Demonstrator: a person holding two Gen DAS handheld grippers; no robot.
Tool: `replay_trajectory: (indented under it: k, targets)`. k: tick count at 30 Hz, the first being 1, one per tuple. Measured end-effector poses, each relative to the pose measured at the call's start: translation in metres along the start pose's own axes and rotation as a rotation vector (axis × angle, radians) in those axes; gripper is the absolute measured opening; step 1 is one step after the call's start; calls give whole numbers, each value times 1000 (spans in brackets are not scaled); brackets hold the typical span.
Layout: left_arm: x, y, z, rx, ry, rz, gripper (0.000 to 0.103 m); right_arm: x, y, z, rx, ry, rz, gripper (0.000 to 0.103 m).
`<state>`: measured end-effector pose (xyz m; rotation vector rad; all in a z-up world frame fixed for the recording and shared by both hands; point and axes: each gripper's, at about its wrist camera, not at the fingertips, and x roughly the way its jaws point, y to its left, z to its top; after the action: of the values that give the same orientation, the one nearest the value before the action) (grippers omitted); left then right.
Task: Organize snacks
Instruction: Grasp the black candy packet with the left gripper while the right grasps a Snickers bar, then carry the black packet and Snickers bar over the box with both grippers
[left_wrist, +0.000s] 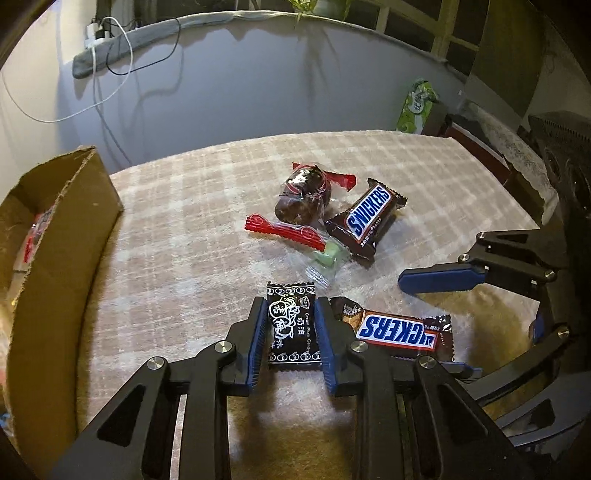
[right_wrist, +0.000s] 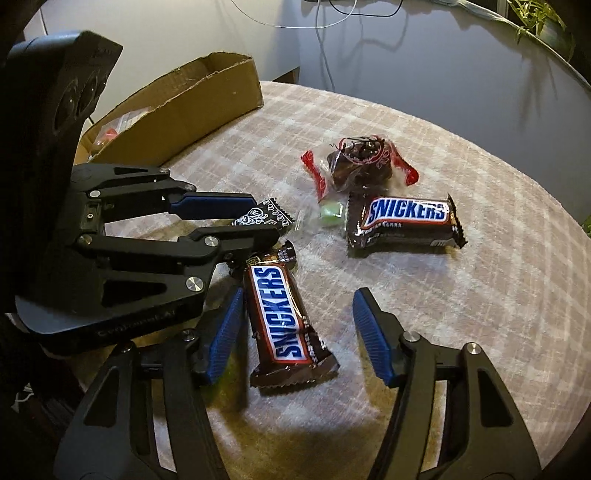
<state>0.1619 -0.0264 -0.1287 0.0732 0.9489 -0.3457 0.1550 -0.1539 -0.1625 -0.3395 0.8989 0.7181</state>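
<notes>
Pads on my left gripper (left_wrist: 290, 332) sit against both long edges of the black candy packet (left_wrist: 291, 328), so I read that as a closed grip on it, taken across the narrow width so the flat packet cannot slide out. My right gripper (right_wrist: 295, 332) stands open around the near Snickers bar (right_wrist: 284, 314), lined up with its length; the left pad is close to the wrapper, the right pad well apart, so nothing is held there. Beyond them on the worktop (left_wrist: 184, 221) lie a second Snickers bar (right_wrist: 402, 221), a small green sweet (right_wrist: 331, 214) in clear wrap and a dark sweet in red-trimmed cellophane (right_wrist: 360, 164), bunched together. The cardboard box (left_wrist: 55, 236) stands at the left edge, open-topped; it seems to hold some wrapped pieces already, though the view inside is poor, so I judge it the destination.
</notes>
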Motion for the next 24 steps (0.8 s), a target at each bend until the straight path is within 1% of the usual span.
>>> replay_trajectory:
  k: [2,4,6,9,11,14,18,19,21,22,24]
  targets:
    - [1,0,0,7,1,10,25,2,1,0,-8,-2,-3,63]
    - [1,-2,0,17,1,18,25,2,2,-1,-19,-2,-13,59]
    - [1,-2,-1,28,0,25,25,1,2,-2,-29,-1,-31,48]
    - [0,-1,-2,26,-1,21,25,-2,-3,-5,-18,3,-38,38]
    - [-1,1,-3,18,-5,18,27,-4,-7,-8,-8,3,-35,37]
    - [-2,-1,-6,31,-7,17,36,-5,-7,-9,-7,2,-47,35]
    - [-1,-5,-7,53,-9,30,37,-5,-6,-10,-4,3,-56,34]
    - [-1,-6,-8,57,-12,34,37,-5,-6,-9,-3,4,-58,34]
    - [-1,-6,-8,55,-19,61,25,-6,-6,-9,0,5,-61,33]
    - [-1,-4,-8,46,-20,65,23,-6,-6,-9,1,5,-62,33]
    - [-2,-2,-7,32,-22,65,22,-6,-5,-9,10,3,-63,30]
